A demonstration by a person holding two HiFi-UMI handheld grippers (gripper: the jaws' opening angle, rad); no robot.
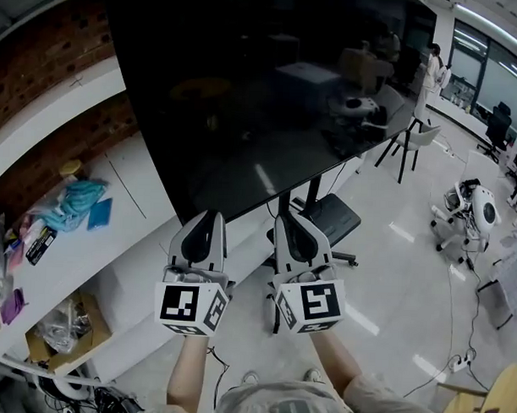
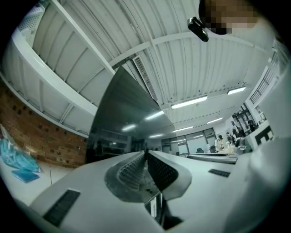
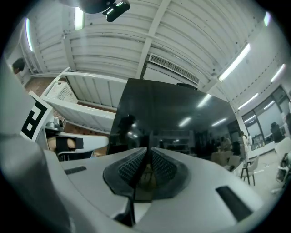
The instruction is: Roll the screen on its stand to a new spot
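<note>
Seemingly, screen (image 1: 271, 100) edge meets left tool (image 1: 209, 215), right tool (image 1: 289, 216).

Place: an open-plan office that doubles as a robotics lab.
Walls: a brick wall (image 1: 43, 58) on one side, glass partitions (image 1: 500, 83) on the far side.
Ceiling: ribbed white panels (image 2: 182, 59) with long strip lights (image 2: 188, 101).
Furniture: a long white counter (image 1: 114, 213) with odds and ends on it, a large screen (image 1: 246, 91) on a stand, a white chair (image 1: 409, 143), and dark office chairs (image 1: 498, 125).
Lab signs: a small white robot (image 1: 474, 209) on the pale floor (image 1: 392, 274), a power strip (image 1: 460, 363) with trailing cables, and a cardboard box (image 1: 68, 326) below the counter.
</note>
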